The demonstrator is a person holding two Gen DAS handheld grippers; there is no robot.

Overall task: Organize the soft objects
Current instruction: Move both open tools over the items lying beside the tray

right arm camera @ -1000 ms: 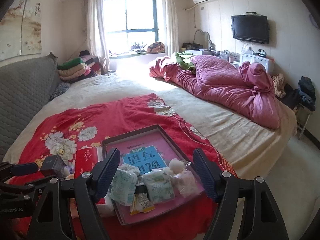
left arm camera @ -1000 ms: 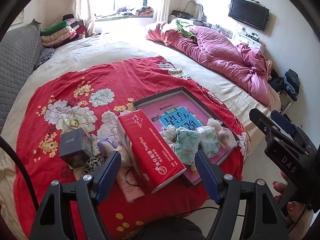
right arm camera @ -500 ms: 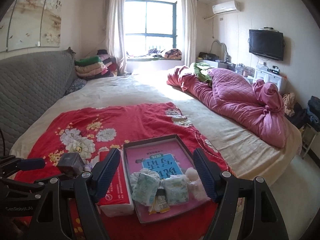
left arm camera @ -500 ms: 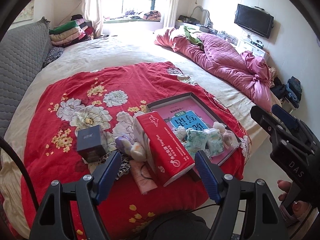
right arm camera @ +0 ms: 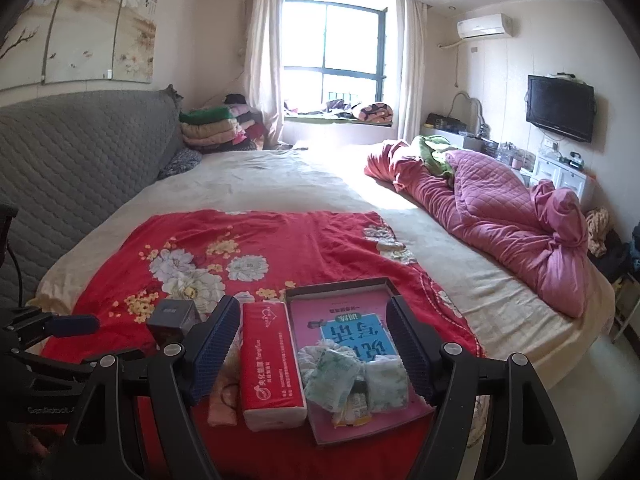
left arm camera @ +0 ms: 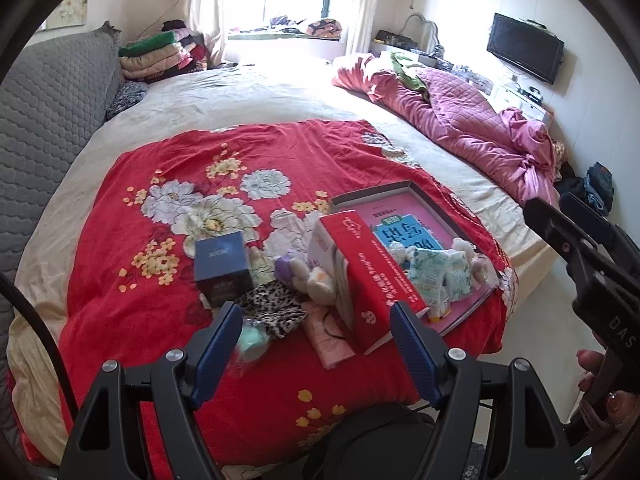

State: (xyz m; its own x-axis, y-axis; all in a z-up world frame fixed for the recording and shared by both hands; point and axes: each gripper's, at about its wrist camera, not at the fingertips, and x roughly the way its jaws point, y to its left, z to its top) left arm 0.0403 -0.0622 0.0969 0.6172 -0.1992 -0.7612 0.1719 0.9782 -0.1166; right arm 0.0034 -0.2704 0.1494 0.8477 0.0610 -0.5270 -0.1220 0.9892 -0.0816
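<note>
Near the front edge of a red floral blanket (left arm camera: pixel 168 280) lies a red tissue pack (left arm camera: pixel 368 276) (right arm camera: pixel 270 360). Beside it, a pink tray (left arm camera: pixel 404 200) (right arm camera: pixel 340 286) holds green-and-white soft packets (left arm camera: pixel 430 276) (right arm camera: pixel 332 372). To the left are a plush toy (left arm camera: pixel 304 276), a leopard-print cloth (left arm camera: pixel 272 304), a pink cloth (left arm camera: pixel 328 336) and a dark blue box (left arm camera: pixel 222 264). My left gripper (left arm camera: pixel 316 344) hangs open above the blanket's front edge, holding nothing. My right gripper (right arm camera: pixel 310 344) is also open and empty, back from the tray.
A crumpled pink quilt (left arm camera: pixel 472 128) lies along the right side of the bed. A grey padded headboard (right arm camera: pixel 72 168) runs along the left, with folded blankets (right arm camera: pixel 216 128) at its far end. Bare floor (left arm camera: pixel 536 320) shows to the right of the bed.
Both grippers have drawn back and slightly up from the bed, so the pile and tray look smaller and farther. Nothing on the blanket has moved.
</note>
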